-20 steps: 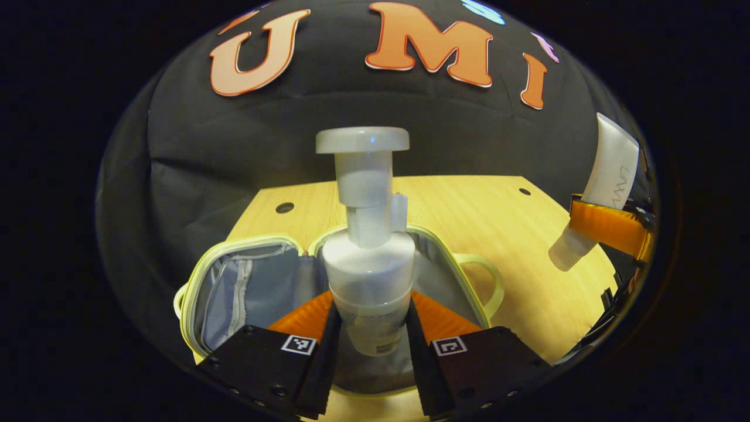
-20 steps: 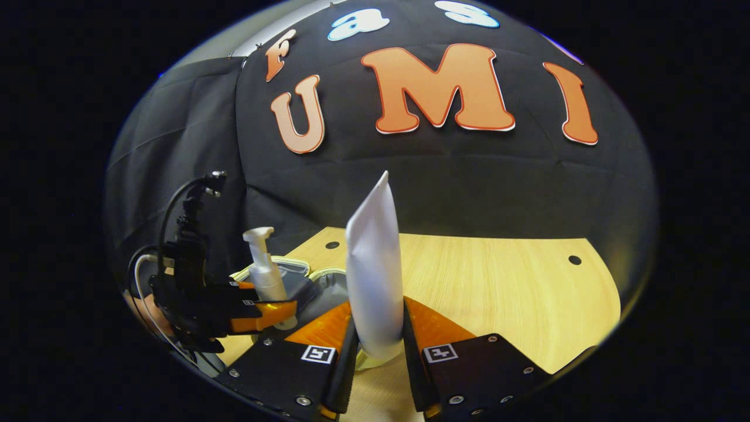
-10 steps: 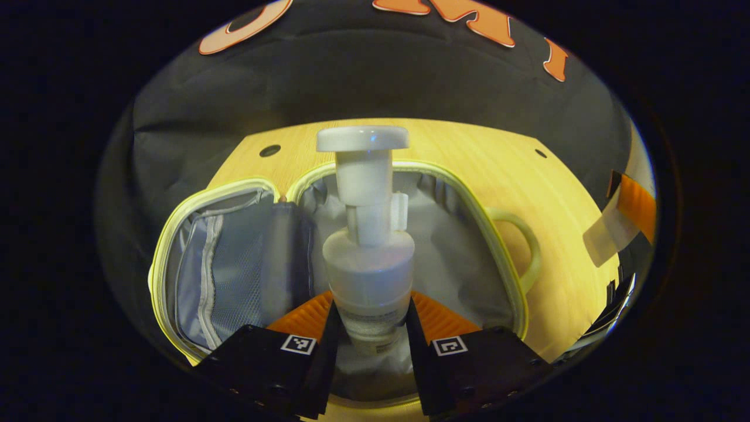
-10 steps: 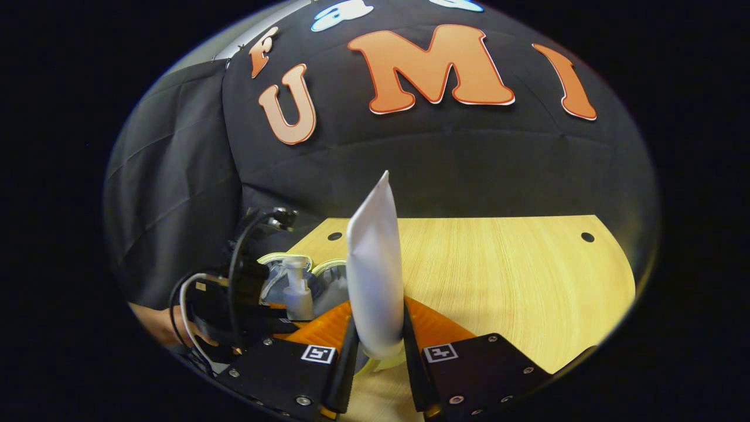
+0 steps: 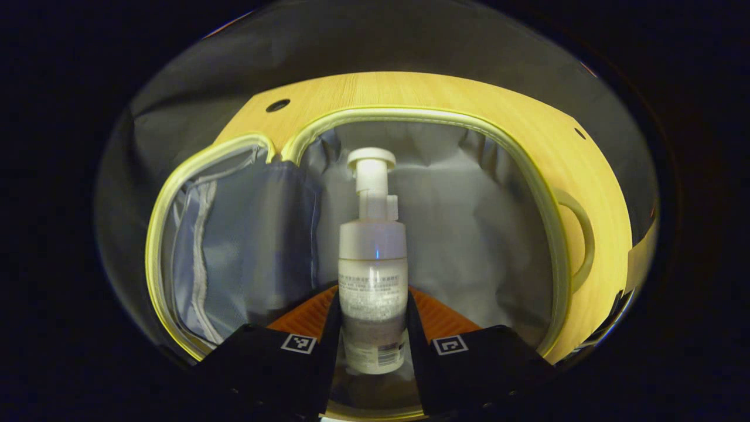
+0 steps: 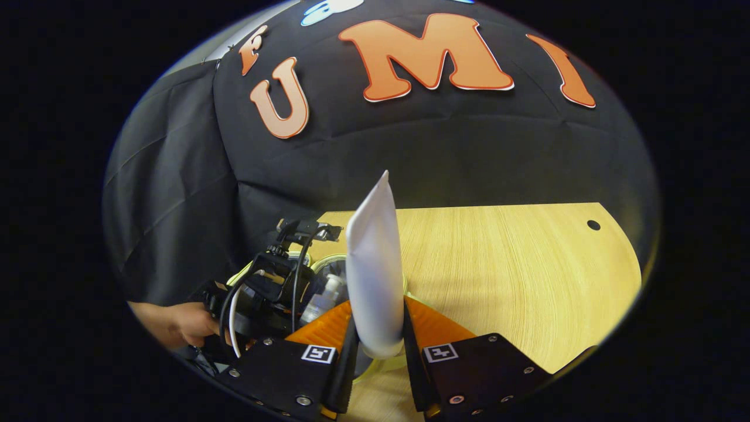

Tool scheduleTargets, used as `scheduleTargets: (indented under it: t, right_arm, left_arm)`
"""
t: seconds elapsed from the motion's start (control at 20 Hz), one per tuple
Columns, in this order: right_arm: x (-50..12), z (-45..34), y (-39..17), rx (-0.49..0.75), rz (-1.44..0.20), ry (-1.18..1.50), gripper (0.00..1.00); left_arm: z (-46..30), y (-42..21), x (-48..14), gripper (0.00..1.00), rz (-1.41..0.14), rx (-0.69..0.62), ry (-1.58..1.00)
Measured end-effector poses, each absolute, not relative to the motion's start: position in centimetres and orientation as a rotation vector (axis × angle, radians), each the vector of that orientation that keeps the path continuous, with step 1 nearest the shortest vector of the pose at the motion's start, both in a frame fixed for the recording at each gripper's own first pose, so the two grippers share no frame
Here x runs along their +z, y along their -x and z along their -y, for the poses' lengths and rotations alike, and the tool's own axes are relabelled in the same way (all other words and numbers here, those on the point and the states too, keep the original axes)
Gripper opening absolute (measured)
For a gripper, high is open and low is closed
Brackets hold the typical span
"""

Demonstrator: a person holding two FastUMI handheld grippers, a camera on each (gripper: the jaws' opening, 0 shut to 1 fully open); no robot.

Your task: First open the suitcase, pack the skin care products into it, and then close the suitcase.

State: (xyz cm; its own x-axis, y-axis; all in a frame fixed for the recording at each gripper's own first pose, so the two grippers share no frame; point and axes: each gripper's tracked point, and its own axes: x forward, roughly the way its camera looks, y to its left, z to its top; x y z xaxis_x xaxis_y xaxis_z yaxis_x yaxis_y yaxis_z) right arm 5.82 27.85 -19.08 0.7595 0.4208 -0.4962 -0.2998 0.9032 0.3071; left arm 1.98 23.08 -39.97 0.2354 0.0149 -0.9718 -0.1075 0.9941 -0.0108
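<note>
- Grey lining of the open suitcase now spreads behind the pump bottle; a second ago the counter and wall sat behind it, so the bottle looks nearly placed.
- Left claw, tipped downward, grips the bottle over the main compartment.
- Right claw holds a white tube upright beside the suitcase, waiting.

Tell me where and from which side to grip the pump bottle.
Grip the pump bottle on its straight, wide lower body, from the two opposite sides, as the left gripper has it now. The neck and pump head above are thin and stepped, so fingers would probably slip there; the round body gives them a broader, even hold.
</note>
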Motion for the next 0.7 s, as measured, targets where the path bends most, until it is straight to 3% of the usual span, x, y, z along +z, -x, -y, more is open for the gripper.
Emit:
scheduleTargets:
  t: [0.2, 0.25, 0.5, 0.55, 0.7]
  right_arm:
    - [-20.1, -28.3, -5.9, 0.403, -0.623, -0.222, 0.41]
    - [-20.3, -28.5, -6.0, 0.403, -0.631, -0.226, 0.41]
    - [-21.1, -30.3, -6.2, 0.436, -0.67, -0.269, 0.41]
    - [-21.3, -30.7, -6.4, 0.441, -0.677, -0.268, 0.4]
    - [-22.2, -32.3, -6.2, 0.463, -0.706, -0.262, 0.41]
  left_arm:
    - [-23.1, -2.0, -39.6, 0.61, -1.298, 0.096, 0.088]
    - [-23.0, -2.2, -39.2, 0.58, -1.273, 0.089, 0.099]
    - [-24.7, -3.3, -34.3, 0.82, -1.061, 0.109, 0.06]
    - [-25.6, -3.5, -32.9, 0.77, -1.002, 0.124, 0.048]
    - [-28.5, -4.4, -29.0, 0.79, -0.841, 0.175, 0.012]
